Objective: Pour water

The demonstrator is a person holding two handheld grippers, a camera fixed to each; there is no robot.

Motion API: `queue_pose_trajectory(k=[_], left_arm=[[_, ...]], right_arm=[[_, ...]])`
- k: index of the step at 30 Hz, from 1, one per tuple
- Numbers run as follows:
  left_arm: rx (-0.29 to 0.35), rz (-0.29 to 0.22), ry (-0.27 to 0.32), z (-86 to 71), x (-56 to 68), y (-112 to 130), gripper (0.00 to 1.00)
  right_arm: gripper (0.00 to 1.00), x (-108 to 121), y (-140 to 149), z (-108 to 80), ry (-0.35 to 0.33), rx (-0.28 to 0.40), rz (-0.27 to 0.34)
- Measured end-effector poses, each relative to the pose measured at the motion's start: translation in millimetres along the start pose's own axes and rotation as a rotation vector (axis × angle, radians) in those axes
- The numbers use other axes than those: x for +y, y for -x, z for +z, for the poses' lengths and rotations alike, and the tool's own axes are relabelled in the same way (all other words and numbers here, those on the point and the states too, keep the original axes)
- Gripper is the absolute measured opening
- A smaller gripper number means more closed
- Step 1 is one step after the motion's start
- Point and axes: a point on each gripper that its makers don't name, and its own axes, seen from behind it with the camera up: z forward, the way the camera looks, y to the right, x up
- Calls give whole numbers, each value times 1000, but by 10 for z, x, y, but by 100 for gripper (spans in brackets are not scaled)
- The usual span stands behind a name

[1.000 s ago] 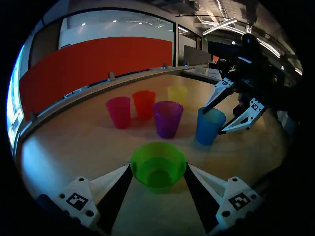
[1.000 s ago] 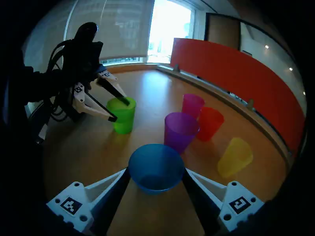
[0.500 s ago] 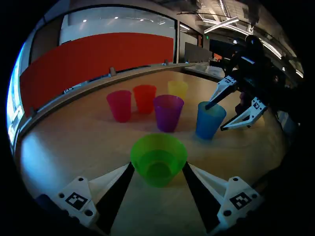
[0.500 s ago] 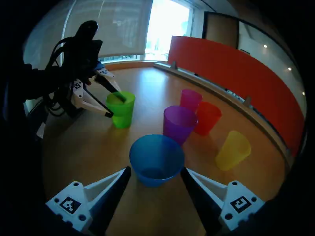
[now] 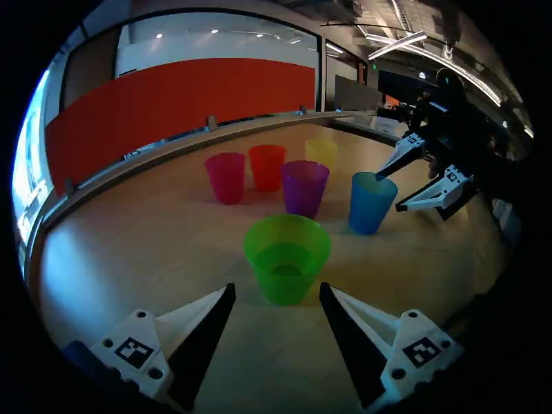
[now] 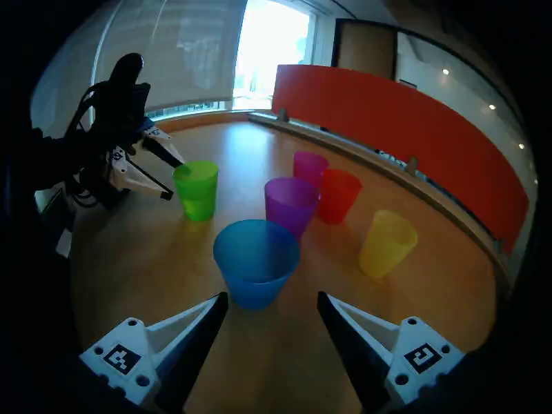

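1. Cups first: the green cup (image 5: pixel 286 257) and blue cup (image 6: pixel 257 262) stand upright on the table (image 5: pixel 138 248), now just ahead of the fingertips instead of between them.
2. Left gripper (image 5: pixel 276 285) and right gripper (image 6: pixel 272 295) have both drawn back, fingers spread, holding nothing.
3. To my eye both cups are let go; no pouring is under way.

Daylight is pouring through an overexposed window (image 6: pixel 272 48) beyond the table (image 6: pixel 428 290), glaring across its wood. Ceiling strips (image 5: pixel 400 45) above the table are glowing; fisheye curvature is bending and darkening the rims.
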Motion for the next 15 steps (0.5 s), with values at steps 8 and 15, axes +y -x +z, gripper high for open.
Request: queue_pose_trajectory(k=[8,15], left_arm=[[26,-41,-63,-177,-124,62,90],[70,-108,-134,-353,-251,110,90]], right_arm=[[100,130,75,-177,80,22,58],[100,301,55,-357,167,65,130]])
